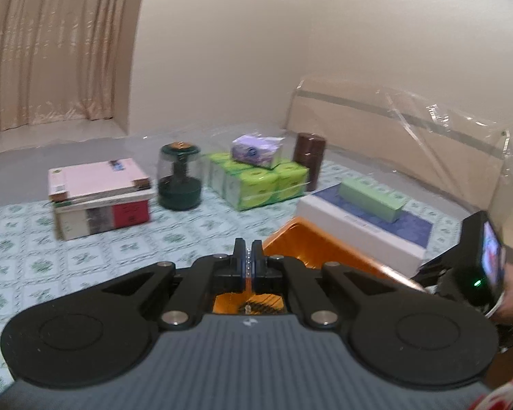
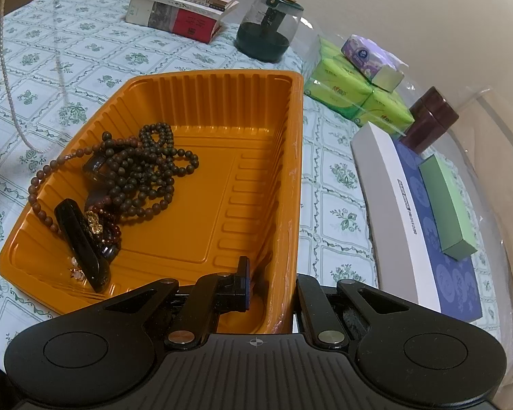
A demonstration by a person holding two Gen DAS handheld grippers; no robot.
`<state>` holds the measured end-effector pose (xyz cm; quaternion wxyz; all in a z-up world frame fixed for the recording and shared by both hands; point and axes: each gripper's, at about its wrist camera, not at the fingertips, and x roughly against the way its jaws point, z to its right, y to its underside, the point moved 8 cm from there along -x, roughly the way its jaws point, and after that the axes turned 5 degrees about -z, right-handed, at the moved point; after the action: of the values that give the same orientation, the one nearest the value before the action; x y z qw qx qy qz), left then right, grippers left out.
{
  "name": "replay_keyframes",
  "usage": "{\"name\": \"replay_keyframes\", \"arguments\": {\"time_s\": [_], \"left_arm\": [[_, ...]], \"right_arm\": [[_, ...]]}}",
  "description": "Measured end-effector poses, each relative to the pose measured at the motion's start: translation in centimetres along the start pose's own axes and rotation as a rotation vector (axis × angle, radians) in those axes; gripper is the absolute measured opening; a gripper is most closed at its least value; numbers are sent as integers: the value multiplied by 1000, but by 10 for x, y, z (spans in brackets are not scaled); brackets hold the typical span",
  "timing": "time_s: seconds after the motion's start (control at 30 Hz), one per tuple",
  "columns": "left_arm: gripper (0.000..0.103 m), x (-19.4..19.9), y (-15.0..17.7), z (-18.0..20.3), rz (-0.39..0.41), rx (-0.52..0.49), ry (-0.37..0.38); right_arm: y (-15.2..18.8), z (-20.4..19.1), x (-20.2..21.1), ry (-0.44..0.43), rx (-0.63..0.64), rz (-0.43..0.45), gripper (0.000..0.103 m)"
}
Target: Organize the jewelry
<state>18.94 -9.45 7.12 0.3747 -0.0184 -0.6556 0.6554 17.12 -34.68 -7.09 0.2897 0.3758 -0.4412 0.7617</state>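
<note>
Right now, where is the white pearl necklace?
In the right wrist view, the white pearl necklace hangs in a long loop at the far left, above the floral tablecloth, just left of the orange tray; its top end runs out of frame.

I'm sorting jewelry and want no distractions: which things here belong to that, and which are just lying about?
Job: orange tray, dark bead necklaces, black bangle, white bead strand.
Lying about: stacked books, green tissue packs, brown jar, green box, domed green jar.
</note>
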Motion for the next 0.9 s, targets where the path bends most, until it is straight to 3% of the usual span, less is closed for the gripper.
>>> {"name": "replay_keyframes", "arguments": {"time_s": [0.5, 0.63, 0.9], "left_arm": [[2, -18, -38, 73, 38, -49, 170], [2, -36, -26, 80, -14, -44, 186], [2, -85, 28, 80, -181, -19, 199]], "right_arm": [[2, 2, -4, -15, -15, 1, 8], [1, 2, -4, -19, -16, 0, 8], [4, 6, -9, -35, -36, -4, 8]]}}
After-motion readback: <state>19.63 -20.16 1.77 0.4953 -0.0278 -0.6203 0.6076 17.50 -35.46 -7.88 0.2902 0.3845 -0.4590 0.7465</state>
